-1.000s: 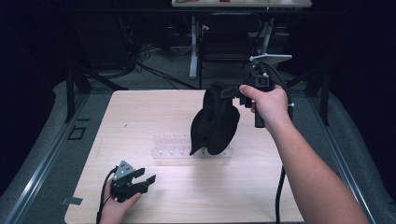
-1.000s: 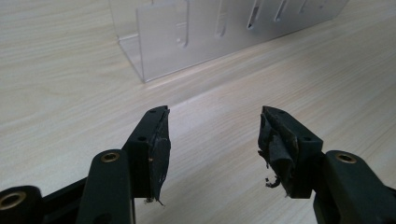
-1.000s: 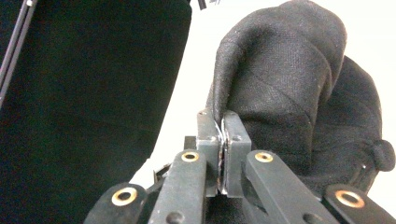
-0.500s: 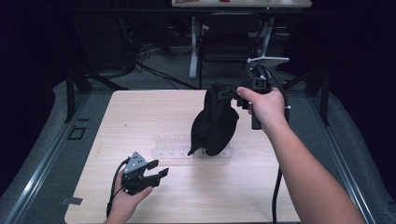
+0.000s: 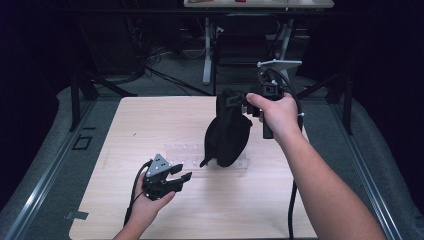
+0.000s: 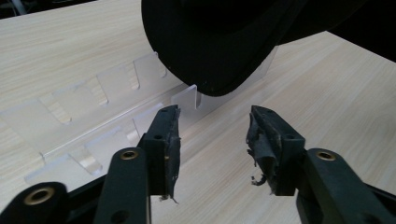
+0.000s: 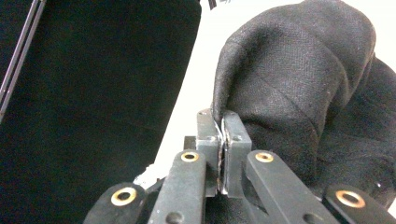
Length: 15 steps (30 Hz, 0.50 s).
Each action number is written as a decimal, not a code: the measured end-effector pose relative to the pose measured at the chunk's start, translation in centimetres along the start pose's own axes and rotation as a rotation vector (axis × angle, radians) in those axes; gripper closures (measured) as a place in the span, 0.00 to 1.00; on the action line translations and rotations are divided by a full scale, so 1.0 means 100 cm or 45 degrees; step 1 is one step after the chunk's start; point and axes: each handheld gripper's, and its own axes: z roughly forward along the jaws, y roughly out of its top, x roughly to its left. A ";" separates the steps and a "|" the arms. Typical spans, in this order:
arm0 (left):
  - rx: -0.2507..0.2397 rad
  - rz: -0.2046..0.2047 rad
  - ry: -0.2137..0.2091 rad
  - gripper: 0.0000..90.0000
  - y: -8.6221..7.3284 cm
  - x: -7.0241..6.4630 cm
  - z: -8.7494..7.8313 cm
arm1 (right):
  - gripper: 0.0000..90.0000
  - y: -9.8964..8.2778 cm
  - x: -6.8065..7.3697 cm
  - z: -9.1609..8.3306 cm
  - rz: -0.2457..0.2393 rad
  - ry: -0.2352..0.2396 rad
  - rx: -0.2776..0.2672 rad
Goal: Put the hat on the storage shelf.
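High view: right gripper (image 5: 248, 101) clenching black cap (image 5: 227, 131), hanging it over clear rack (image 5: 186, 155) mid-table; left gripper (image 5: 176, 178) released, waiting; placement pending.

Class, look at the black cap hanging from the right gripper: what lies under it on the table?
Under the black cap lies a clear plastic rack with slots, flat on the wooden table. The rack's part directly beneath the cap is covered, so any contents there cannot be seen.

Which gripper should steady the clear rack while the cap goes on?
Probably the left gripper: its jaws are open, empty, right by the clear rack. The right gripper is shut on the black cap.
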 end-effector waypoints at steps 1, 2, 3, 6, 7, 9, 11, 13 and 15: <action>-0.005 -0.004 -0.007 0.62 0.001 -0.001 0.001 | 0.98 0.000 0.000 0.000 -0.005 0.003 0.006; -0.005 -0.001 -0.013 0.63 0.003 -0.001 0.002 | 0.98 0.000 0.001 0.001 -0.005 0.004 0.002; -0.007 0.007 -0.015 0.63 0.004 -0.002 0.003 | 0.98 0.000 0.001 0.001 -0.005 0.004 0.002; 0.004 0.014 -0.019 0.66 0.010 -0.006 0.007 | 0.98 0.000 0.002 0.002 -0.003 0.010 0.003; 0.005 0.024 -0.018 0.67 0.011 -0.006 0.008 | 0.98 0.000 0.002 0.003 -0.005 0.012 0.003; 0.007 0.033 -0.015 0.69 0.014 -0.008 0.010 | 0.98 -0.001 0.003 0.003 -0.003 0.016 0.003; 0.009 0.029 -0.020 0.71 0.017 -0.009 0.012 | 0.98 -0.001 0.003 0.004 -0.008 0.021 0.008; 0.008 0.030 -0.029 0.75 0.019 -0.010 0.015 | 0.98 -0.001 0.004 0.005 -0.007 0.027 0.007; 0.015 0.038 -0.030 0.75 0.020 -0.012 0.018 | 0.98 -0.001 0.004 0.006 -0.003 0.030 0.000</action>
